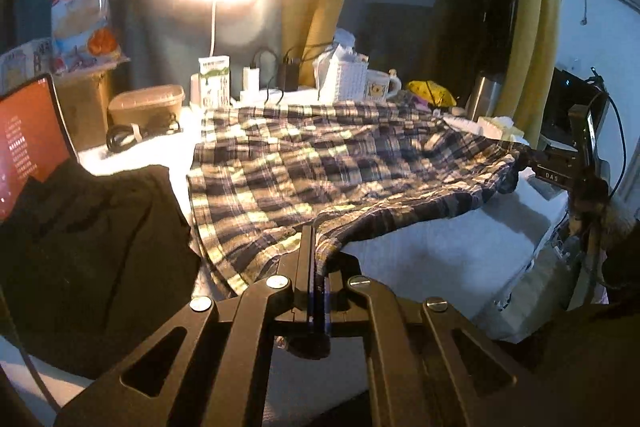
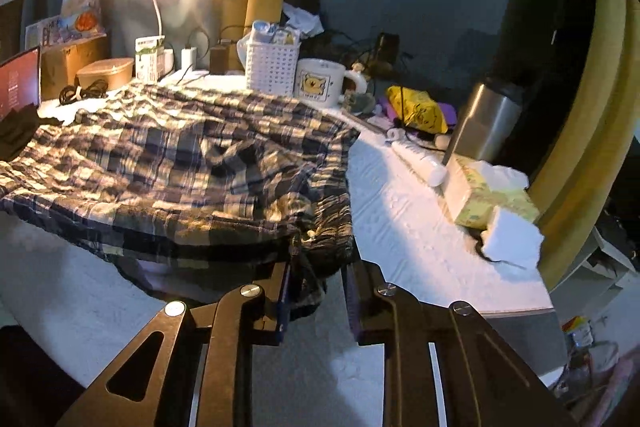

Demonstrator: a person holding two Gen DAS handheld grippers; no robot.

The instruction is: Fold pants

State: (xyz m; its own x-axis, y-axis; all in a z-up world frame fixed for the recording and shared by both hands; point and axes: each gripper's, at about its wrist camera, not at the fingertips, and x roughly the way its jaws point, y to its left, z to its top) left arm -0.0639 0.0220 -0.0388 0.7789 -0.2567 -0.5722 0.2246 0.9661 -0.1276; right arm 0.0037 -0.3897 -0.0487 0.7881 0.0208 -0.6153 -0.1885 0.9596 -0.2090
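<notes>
Pants (image 1: 328,163), plaid and soft, are lying spread across the white table (image 2: 404,227), near edge lifting. Light, floppy cloth: corners look the best hold. Left tongs (image 1: 314,239) are pinching the hem fully closed; right tongs (image 2: 316,255) are clamping bunched waistband, slightly apart. At 12 o'clock a white basket (image 2: 272,71) is holding packets, beside it a mug (image 2: 320,83), contents unseen.
</notes>
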